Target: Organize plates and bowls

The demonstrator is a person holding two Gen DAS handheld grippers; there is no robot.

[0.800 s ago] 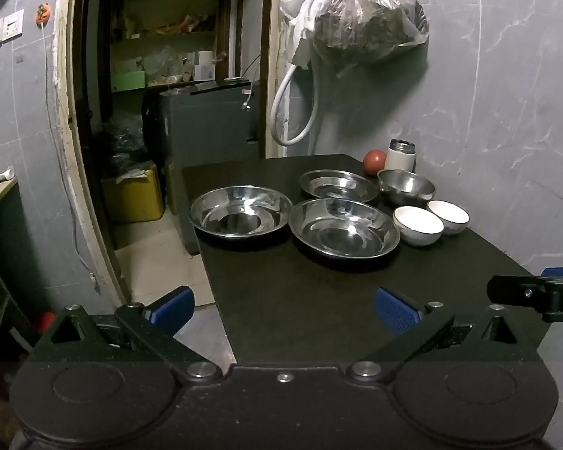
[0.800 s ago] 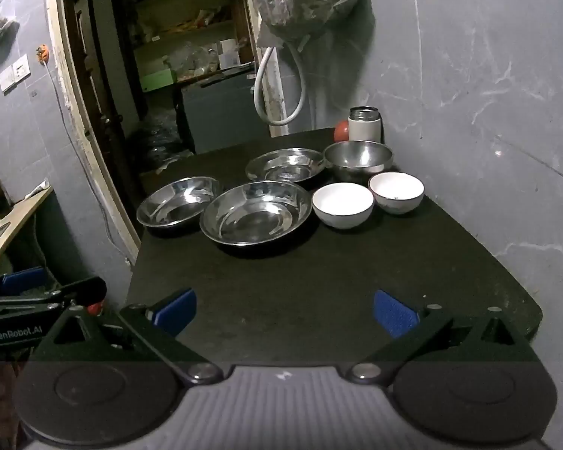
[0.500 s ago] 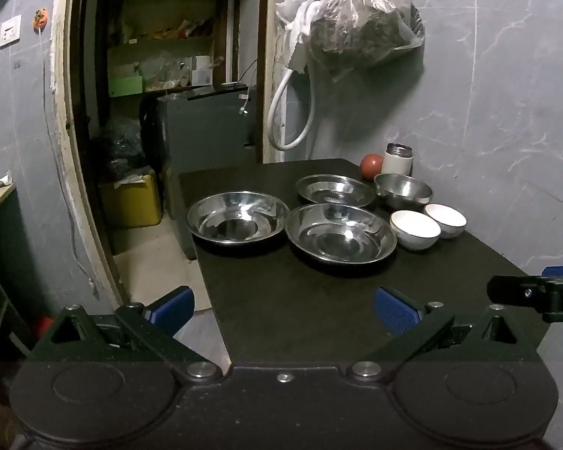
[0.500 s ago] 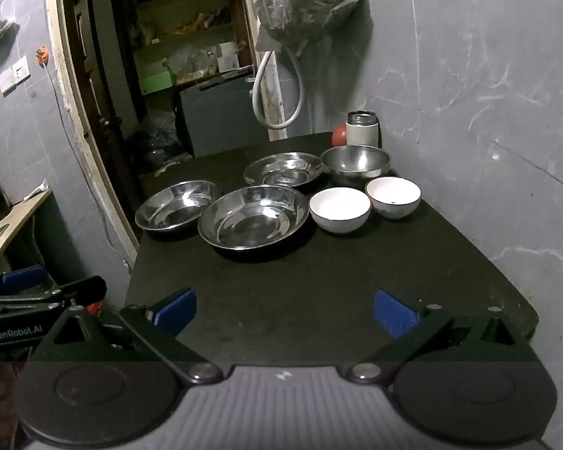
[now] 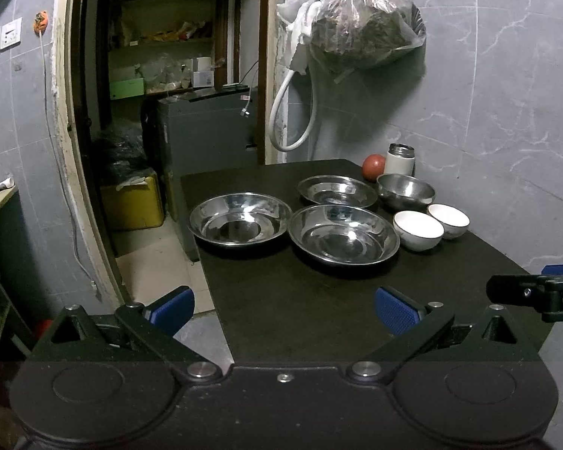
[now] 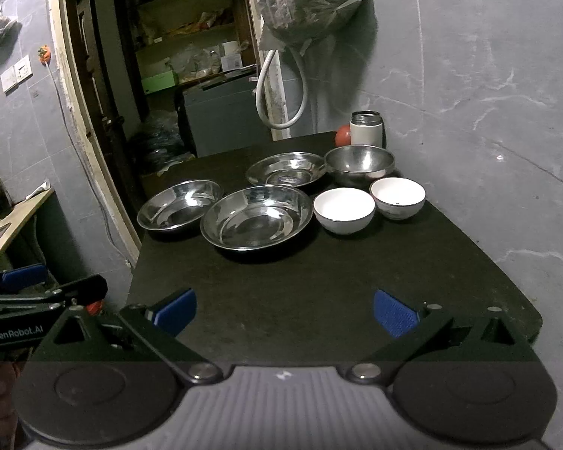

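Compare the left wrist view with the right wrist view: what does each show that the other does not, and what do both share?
Only the left wrist view shows the yellow box on the floor. Only the right wrist view shows the wooden counter at the left edge. Both share the black table with three steel plates, a steel bowl and two white bowls.

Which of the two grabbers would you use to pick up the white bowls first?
Probably the right gripper: the two white bowls sit on the wall side of the table, ahead of it. The left gripper hangs over the opposite edge. Both are open.
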